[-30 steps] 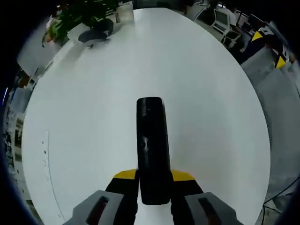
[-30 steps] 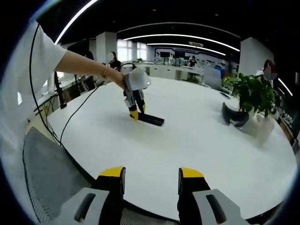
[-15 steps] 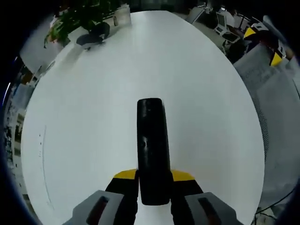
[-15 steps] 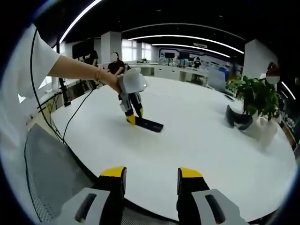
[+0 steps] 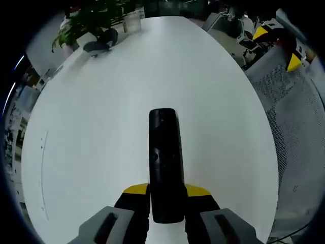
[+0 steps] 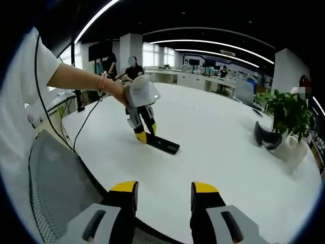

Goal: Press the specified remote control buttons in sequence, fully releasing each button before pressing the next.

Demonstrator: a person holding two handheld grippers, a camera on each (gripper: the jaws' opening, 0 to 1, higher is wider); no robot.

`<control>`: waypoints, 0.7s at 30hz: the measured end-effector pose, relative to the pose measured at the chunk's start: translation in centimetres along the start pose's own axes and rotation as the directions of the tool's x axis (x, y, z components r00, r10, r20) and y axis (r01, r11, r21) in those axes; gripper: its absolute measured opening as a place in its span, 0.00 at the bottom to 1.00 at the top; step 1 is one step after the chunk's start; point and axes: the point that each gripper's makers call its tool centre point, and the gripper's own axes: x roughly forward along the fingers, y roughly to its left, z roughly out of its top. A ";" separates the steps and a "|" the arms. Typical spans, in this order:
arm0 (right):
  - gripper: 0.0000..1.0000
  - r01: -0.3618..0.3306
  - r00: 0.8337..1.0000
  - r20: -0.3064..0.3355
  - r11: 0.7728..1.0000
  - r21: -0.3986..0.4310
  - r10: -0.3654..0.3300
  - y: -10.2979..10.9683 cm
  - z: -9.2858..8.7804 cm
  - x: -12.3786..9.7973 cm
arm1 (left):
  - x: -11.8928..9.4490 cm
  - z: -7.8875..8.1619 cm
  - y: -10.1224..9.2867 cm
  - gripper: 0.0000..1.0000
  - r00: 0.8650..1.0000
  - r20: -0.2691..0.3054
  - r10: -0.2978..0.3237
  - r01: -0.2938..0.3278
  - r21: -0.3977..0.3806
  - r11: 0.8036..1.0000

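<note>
A long black remote control (image 5: pixel 164 157) runs up the middle of the left gripper view, over the white table (image 5: pixel 101 127). My left gripper (image 5: pixel 166 192) is shut on its near end, yellow pads pressed to both sides. In the right gripper view the remote (image 6: pixel 163 145) looks small, with the left gripper (image 6: pixel 142 136) holding one end and a person's arm (image 6: pixel 81 79) reaching in from the left. Whether the far end rests on the table I cannot tell. My right gripper (image 6: pixel 163 189) is open near the table's front edge, nothing between its jaws, well short of the remote.
A potted plant (image 6: pixel 287 114) with a dark curved object (image 6: pixel 266 138) and a pale pot (image 6: pixel 292 150) stands at the table's right side. A grey mesh chair (image 6: pixel 56 188) is at the lower left. Office desks and people lie beyond.
Both views shifted slightly as the hands moved. In the right gripper view the left gripper and remote sit a little lower and nearer. The grip on the remote is unchanged.
</note>
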 end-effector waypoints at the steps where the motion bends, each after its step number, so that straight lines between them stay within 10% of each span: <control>1: 0.38 -0.003 1.000 -0.001 1.000 -0.002 0.003 0.0 0.0 0.0 | 0.0 0.0 -0.1 0.23 1.000 0.001 0.000 0.000 -0.003 1.000; 21: 0.27 -0.175 0.982 -0.102 0.975 -0.139 0.162 2.5 -0.9 2.5 | -0.4 -0.3 -8.0 0.23 0.990 0.129 0.059 -0.044 -0.113 0.993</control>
